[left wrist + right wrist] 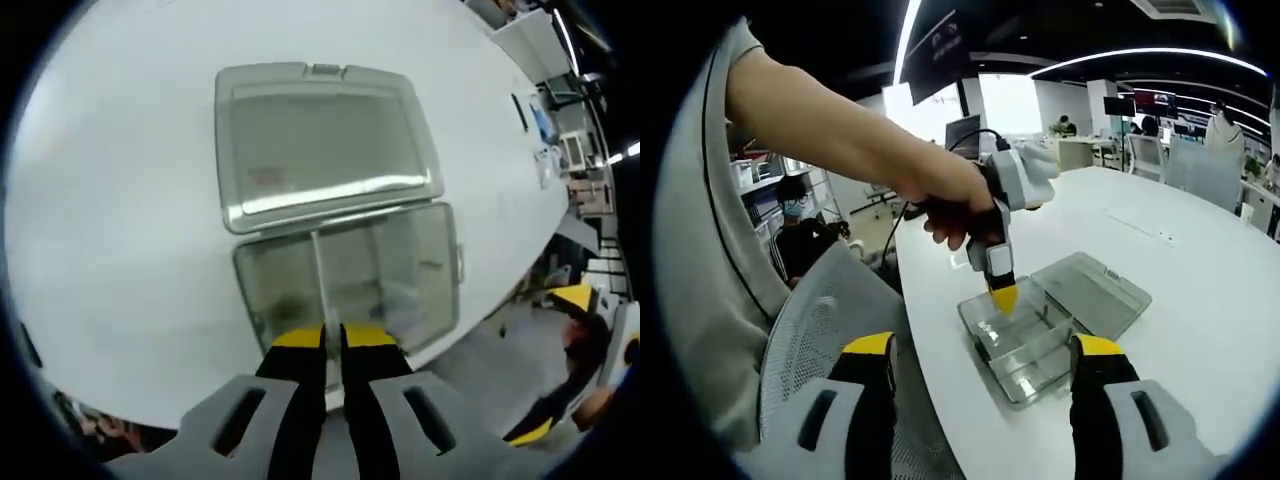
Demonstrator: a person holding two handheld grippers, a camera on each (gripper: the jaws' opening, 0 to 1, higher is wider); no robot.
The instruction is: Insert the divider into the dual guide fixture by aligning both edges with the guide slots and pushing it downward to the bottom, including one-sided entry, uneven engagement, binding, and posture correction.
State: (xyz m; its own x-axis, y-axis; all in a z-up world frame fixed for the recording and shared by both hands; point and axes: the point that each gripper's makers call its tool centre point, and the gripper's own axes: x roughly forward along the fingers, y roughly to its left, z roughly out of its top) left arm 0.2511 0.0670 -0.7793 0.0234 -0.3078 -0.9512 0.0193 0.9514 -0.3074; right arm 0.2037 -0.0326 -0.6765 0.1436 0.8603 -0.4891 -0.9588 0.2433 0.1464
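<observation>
A white desk [1200,300] is seen in an open office. A dark ceiling is lit by curved light strips [1140,55]. A grey mesh chair [830,320] is placed beside it.

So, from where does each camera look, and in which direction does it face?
Left gripper view: rides on the left claw, looking down at the clear box on the white table; its jaws pinch the divider.
Right gripper view: rides on the open right claw, held back off the table edge, facing the person's hand and arm.
Shared: box, open lid, table, left claw.
</observation>
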